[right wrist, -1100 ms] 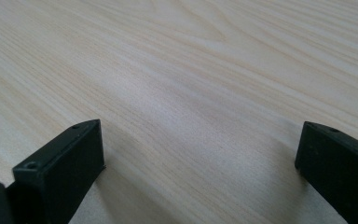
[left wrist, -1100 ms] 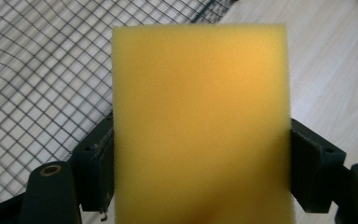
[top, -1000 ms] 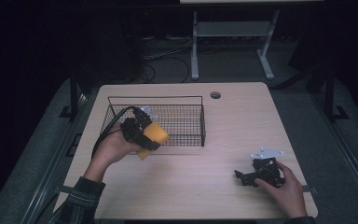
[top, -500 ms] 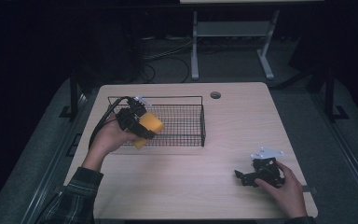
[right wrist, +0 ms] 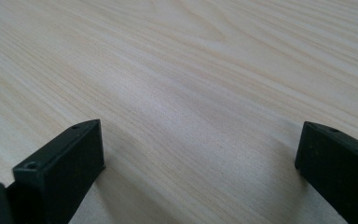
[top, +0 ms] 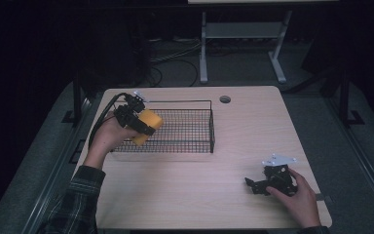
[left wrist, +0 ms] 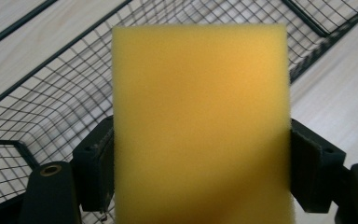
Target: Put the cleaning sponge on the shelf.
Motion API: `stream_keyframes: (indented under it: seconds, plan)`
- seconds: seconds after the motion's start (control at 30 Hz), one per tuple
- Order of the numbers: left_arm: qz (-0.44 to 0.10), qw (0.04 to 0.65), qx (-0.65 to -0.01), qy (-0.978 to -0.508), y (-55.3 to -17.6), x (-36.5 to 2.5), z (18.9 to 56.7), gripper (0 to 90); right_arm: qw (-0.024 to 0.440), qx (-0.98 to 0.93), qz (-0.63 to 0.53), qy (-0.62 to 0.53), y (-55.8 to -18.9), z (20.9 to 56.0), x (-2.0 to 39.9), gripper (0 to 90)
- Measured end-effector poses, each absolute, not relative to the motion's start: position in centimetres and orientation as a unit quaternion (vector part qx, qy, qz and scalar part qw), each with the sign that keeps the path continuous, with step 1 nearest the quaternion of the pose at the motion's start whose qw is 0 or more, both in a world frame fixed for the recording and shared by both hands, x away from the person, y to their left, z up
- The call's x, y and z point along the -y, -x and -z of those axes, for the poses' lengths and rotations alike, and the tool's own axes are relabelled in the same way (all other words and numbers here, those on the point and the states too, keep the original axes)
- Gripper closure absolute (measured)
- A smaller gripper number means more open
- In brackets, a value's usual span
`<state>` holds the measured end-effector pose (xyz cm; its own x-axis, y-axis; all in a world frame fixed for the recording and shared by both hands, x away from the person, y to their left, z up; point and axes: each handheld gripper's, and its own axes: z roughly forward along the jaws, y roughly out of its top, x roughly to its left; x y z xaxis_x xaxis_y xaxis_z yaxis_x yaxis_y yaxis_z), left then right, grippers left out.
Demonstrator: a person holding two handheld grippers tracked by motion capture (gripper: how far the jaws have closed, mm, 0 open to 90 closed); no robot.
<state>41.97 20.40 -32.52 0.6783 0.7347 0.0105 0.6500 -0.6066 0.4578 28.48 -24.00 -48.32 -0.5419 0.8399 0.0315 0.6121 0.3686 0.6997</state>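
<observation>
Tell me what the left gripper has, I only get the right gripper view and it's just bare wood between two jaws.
Observer: The left gripper is shut on a yellow sponge, pinched at both side edges.
Operator: Where is it over the table?
Observer: In the high view it hangs over the left end of the black wire basket; the left gripper view shows basket mesh behind the sponge.
Operator: Anything in the basket already?
Observer: None that I can see; the mesh floor shows bare in the high view.
Operator: And my right gripper?
Observer: The right gripper sits low at the table's near right corner, jaws apart, holding nothing.
</observation>
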Motion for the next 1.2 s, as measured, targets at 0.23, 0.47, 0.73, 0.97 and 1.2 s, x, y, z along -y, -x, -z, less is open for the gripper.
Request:
stream_keyframes:
  seconds: [0.23, 0.47, 0.73, 0.97, 1.2]
  plan:
    - [-0.101, 0.211, -0.412, -0.881, -43.2, -21.6, 33.1, 22.9, 0.168, -0.81, -0.339, -0.449, -28.5, 48.3, 24.0, 0.4]
    - [-0.106, 0.209, -0.435, -0.87, -44.3, -22.9, 33.7, 22.9, 0.168, -0.81, -0.339, -0.448, -28.5, 48.3, 24.0, 0.3]
    - [-0.112, 0.202, -0.455, -0.86, -45.4, -24.0, 34.4, 22.9, 0.168, -0.81, -0.339, -0.447, -28.5, 48.3, 24.0, 0.3]
    - [-0.117, 0.199, -0.47, -0.852, -46.5, -24.8, 35.4, 22.9, 0.168, -0.81, -0.339, -0.448, -28.5, 48.3, 24.0, 0.3]
    - [-0.115, 0.197, -0.476, -0.849, -47.3, -25.4, 36.7, 22.9, 0.168, -0.81, -0.339, -0.448, -28.5, 48.3, 24.0, 0.3]
